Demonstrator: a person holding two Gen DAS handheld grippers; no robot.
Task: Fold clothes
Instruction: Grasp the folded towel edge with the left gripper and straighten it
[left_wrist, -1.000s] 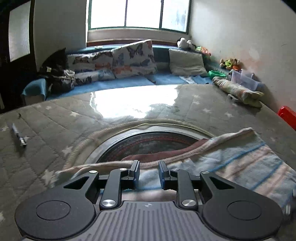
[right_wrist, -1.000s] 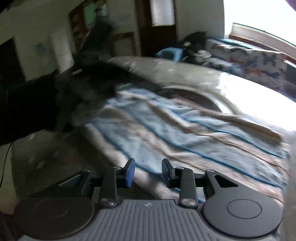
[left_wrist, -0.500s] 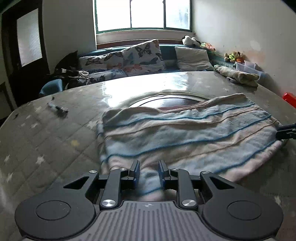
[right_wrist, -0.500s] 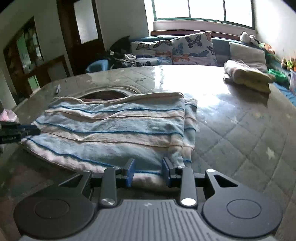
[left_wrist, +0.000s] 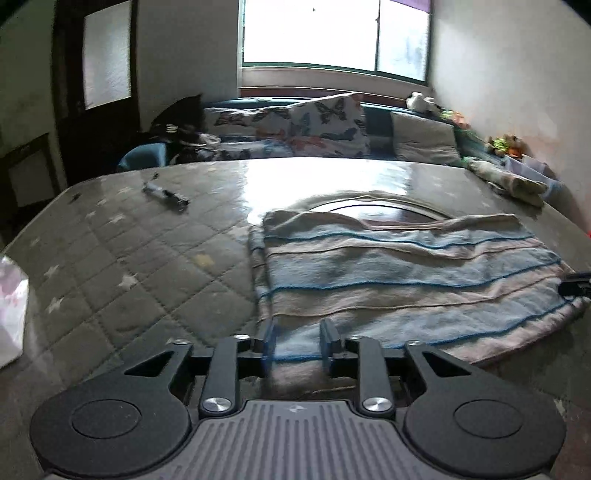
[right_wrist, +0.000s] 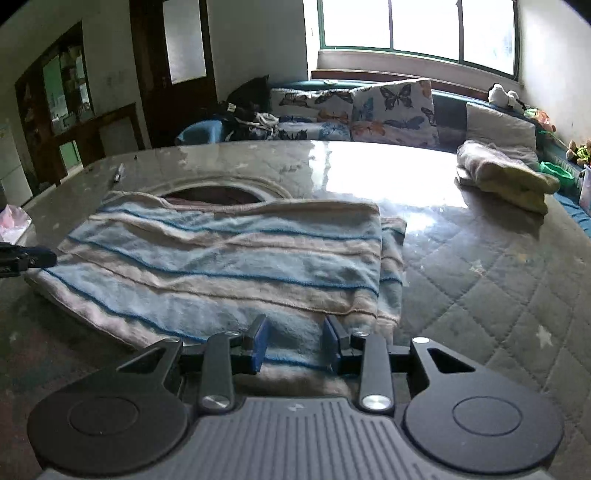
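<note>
The left hand-held gripper (left_wrist: 297, 339) is hovering at the near left corner of the striped cloth (left_wrist: 399, 280), its jaws standing apart with nothing pinched between them. The right hand-held gripper (right_wrist: 295, 341) is doing the same at the near right corner, jaws likewise apart, the cloth's edge lying just under the tips.

The cloth (right_wrist: 221, 258) is lying doubled on the quilted bench (left_wrist: 129, 266), and at 3 o'clock in the right view a lower layer is poking out past the upper one, so the edges are not sitting flush. Its far edge is draping over the round opening (right_wrist: 214, 194) in the bench at 12 o'clock.

As I judge it, the risks are these: a pinch at either corner could be catching only the top layer, leaving the lower one dragging and skewing any further fold; and the far edge could be sagging into the opening and snagging when the cloth is lifted.

Farther off, at 1 o'clock, a folded bundle (right_wrist: 506, 177) is resting near the bench's far corner.
</note>
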